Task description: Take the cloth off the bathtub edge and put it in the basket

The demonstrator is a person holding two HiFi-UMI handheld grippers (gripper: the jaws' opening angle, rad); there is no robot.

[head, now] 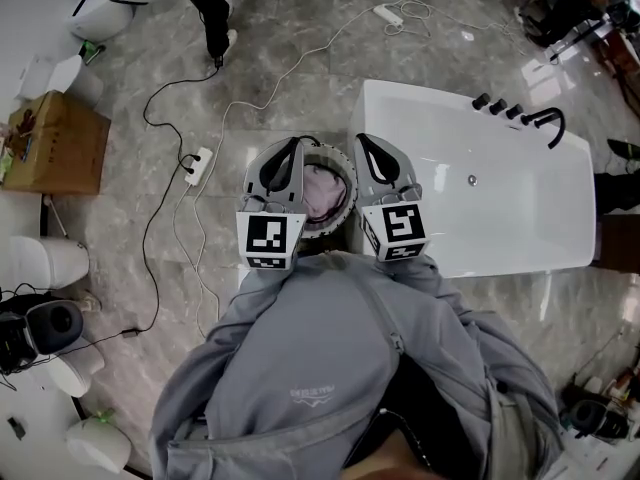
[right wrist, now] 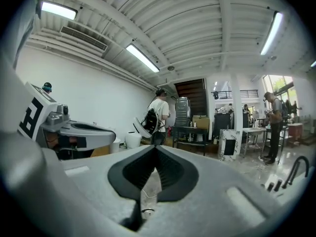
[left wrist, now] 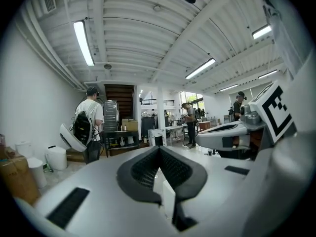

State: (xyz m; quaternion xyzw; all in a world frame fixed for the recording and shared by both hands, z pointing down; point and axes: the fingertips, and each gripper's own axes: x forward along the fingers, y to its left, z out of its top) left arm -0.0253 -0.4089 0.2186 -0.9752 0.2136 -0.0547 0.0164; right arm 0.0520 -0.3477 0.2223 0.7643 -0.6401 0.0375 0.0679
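Grey-sleeved arms (head: 255, 313) hold left tool (head: 295, 145) and right tool (head: 361, 141) level, jaws pressed together.

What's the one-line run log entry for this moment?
left gripper: shut, empty | right gripper: shut, empty | cloth: in basket beside bathtub

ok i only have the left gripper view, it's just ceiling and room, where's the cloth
observer: The head view shows the pink cloth lying inside the basket.
operator: anything on the tub edge
observer: No cloth there. The bathtub rim is bare apart from the black taps at its far end.
operator: right gripper holding anything
observer: No. The right gripper is shut with nothing between its jaws.
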